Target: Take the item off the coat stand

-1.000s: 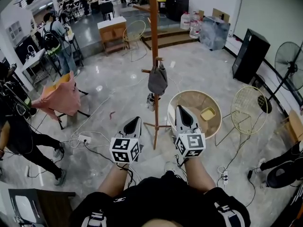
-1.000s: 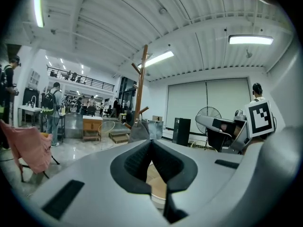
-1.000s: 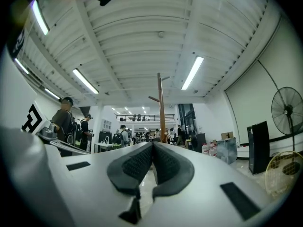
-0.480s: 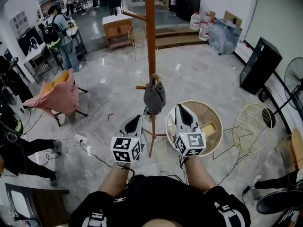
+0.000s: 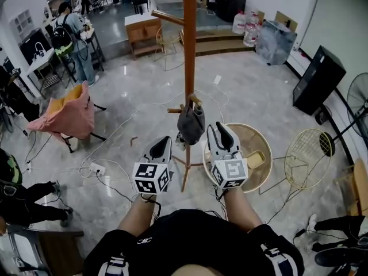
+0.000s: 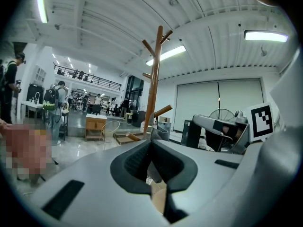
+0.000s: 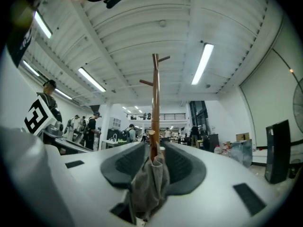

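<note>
Bring the right claw (image 5: 217,132) around the limp grey cloth item (image 5: 191,124) that hangs on a low peg of the tall brown wooden coat stand (image 5: 189,45), then lift it upward. The jaws are opening, only slightly apart, with the cloth lined up in their gap and not pinched. The left claw (image 5: 163,144) is closed and holds nothing.

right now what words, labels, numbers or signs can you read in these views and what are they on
Readable text: none.
The cubes on the left gripper and right gripper: black-and-white square markers, patterns rather than words. The right fingers are opening, with the grey item showing between them, not pinched.
White logo on the person's black shirt: too small to read.
Water bottles at the back: labels too small to read.
</note>
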A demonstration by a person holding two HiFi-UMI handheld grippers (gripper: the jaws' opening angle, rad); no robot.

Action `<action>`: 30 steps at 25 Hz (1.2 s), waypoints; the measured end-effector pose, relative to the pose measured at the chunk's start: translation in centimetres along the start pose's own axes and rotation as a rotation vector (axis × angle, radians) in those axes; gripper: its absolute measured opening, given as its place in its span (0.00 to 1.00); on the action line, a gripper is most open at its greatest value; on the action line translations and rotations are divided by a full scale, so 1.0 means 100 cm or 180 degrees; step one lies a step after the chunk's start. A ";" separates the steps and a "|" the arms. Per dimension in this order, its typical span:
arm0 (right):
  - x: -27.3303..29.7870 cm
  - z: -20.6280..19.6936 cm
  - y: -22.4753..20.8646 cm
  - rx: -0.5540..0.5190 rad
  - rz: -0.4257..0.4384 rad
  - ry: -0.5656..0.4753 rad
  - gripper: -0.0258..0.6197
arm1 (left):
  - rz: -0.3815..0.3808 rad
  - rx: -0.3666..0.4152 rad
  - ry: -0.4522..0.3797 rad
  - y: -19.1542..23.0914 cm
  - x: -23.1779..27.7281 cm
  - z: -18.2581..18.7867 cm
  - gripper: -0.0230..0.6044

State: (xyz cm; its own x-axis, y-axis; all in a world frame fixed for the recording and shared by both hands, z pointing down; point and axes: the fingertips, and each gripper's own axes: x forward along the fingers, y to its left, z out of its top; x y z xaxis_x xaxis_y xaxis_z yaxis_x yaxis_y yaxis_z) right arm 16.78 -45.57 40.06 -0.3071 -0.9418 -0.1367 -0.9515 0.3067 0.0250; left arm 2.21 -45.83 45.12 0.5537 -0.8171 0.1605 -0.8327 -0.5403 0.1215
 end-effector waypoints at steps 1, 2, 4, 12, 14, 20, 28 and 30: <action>0.005 -0.002 0.004 -0.0008 0.0106 0.0025 0.32 | 0.0015 -0.0010 0.0003 0.001 0.001 0.000 0.06; 0.009 -0.005 0.006 0.0008 0.0189 0.0058 0.44 | 0.0029 -0.0014 0.0002 0.002 0.003 0.000 0.06; 0.018 -0.010 0.009 0.0011 0.0273 0.0133 0.54 | 0.0051 -0.0014 0.0000 0.004 0.005 0.000 0.06; 0.054 -0.044 0.021 0.0084 0.0326 0.0374 0.62 | 0.0209 -0.0020 -0.0011 0.033 -0.011 -0.002 0.06; 0.064 -0.059 0.020 0.0111 0.0314 0.0468 0.63 | 0.0280 -0.0027 0.0006 0.041 -0.018 -0.003 0.06; 0.086 -0.107 0.013 0.0184 0.0200 0.0916 0.70 | 0.0479 -0.0057 0.0056 0.061 -0.041 -0.007 0.06; 0.090 -0.116 0.016 0.0276 0.0118 0.1132 0.09 | 0.0623 -0.0084 0.0047 0.080 -0.060 -0.005 0.06; 0.088 -0.108 0.020 0.0186 0.0147 0.1067 0.09 | 0.0619 -0.0085 0.0048 0.080 -0.061 -0.007 0.06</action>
State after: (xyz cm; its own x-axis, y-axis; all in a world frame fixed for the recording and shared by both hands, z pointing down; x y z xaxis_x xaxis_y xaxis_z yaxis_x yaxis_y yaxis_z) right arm 11.96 -54.75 49.64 -0.3480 -0.9166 0.1966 -0.9368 0.3483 -0.0344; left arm -7.84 -45.05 45.81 0.3827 -0.9023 0.1982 -0.9234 -0.3669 0.1127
